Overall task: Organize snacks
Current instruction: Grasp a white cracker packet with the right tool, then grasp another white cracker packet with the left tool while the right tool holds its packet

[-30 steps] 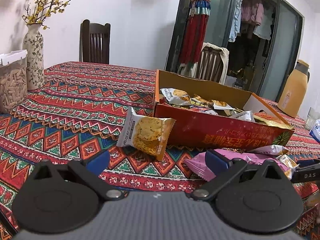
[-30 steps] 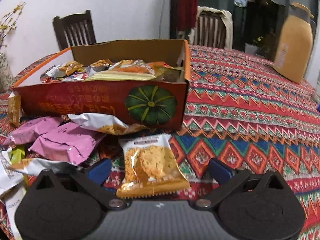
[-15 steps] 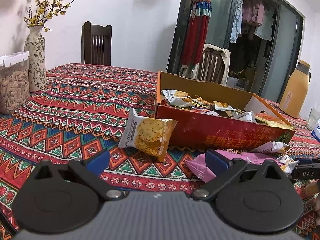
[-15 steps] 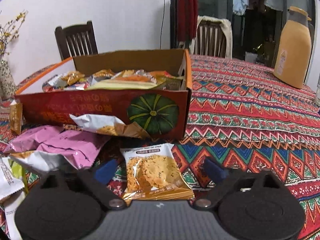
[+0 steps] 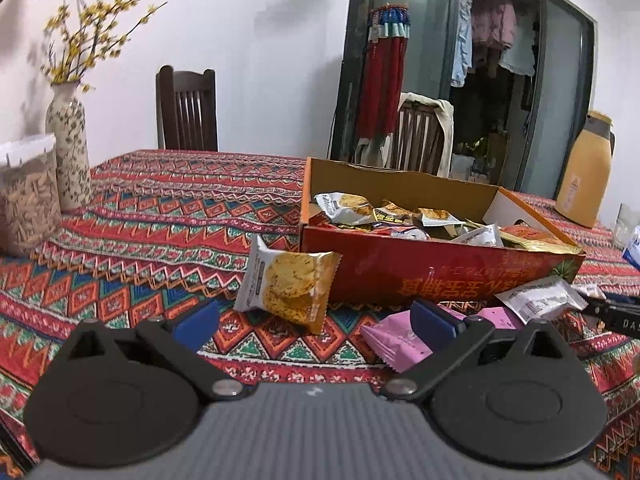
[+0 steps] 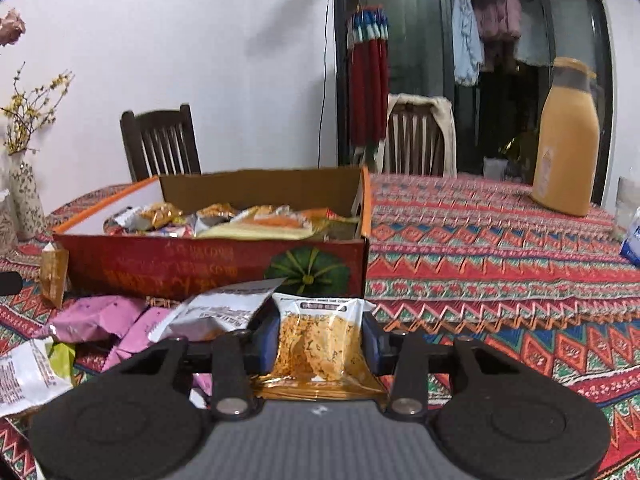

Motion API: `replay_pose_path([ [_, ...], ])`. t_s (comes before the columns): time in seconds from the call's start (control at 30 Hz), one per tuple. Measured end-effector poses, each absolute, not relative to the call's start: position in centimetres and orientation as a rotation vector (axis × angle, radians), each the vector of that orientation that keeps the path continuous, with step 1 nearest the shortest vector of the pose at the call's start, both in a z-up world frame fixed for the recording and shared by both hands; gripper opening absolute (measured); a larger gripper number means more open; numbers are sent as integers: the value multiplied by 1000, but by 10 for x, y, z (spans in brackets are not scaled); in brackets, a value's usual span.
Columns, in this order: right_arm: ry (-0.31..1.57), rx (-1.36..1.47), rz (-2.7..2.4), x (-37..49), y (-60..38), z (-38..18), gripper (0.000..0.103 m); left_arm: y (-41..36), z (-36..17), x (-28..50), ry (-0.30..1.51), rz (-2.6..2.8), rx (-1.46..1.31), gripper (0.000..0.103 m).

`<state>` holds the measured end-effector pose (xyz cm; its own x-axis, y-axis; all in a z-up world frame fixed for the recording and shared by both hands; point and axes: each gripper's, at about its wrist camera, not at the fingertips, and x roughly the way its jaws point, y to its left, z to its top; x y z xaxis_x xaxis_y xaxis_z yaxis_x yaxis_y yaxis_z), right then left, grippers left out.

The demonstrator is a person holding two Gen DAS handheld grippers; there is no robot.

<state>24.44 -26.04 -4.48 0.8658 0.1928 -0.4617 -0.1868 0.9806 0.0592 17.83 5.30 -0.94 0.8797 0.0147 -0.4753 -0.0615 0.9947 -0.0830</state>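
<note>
Ahead of the left gripper, on the patterned tablecloth, a cracker packet leans against the near wall of the red snack box, just beyond and between the blue pads, touching neither; jaws stand wide, nothing in them; pink wrappers lie beside and partly behind the right-hand pad; white packet further right, at the foot of the box; box holds a heap of assorted packets; far left of the gripper, a flowered vase with yellow sprigs and a clear jar beside it; far right, a tan jug; two dark chairs past the table's far edge; black tip of the other tool shows at the right edge, near the white packet.

Between the blue pads of the right gripper, a second cracker packet, upright, clear seal end toward the camera; jaws closing, both pads pressed against the packet's sides, a narrow hold; packet appears lifted clear of the cloth, though its underside is hidden; just left of the gripper, a white-and-grey packet and pink wrappers; box directly ahead, pumpkin picture on its near wall; orange packet at its left corner; jug well off to the right.
</note>
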Motion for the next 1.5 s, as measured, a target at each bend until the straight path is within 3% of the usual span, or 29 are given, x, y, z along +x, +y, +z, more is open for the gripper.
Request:
replay_pose_path([
  [0.43,419,36,179,236,-264,-41,41,48,-7,236,586,96,119,103],
  [0.77,428,51,181,238,-266,-42,42,64,-32,261,627,93,56,103],
  [1.13,426,56,179,238,-264,-43,42,64,-32,261,643,46,13,57],
  [1.5,414,83,187,238,-270,-43,42,57,-24,242,574,57,35,43],
])
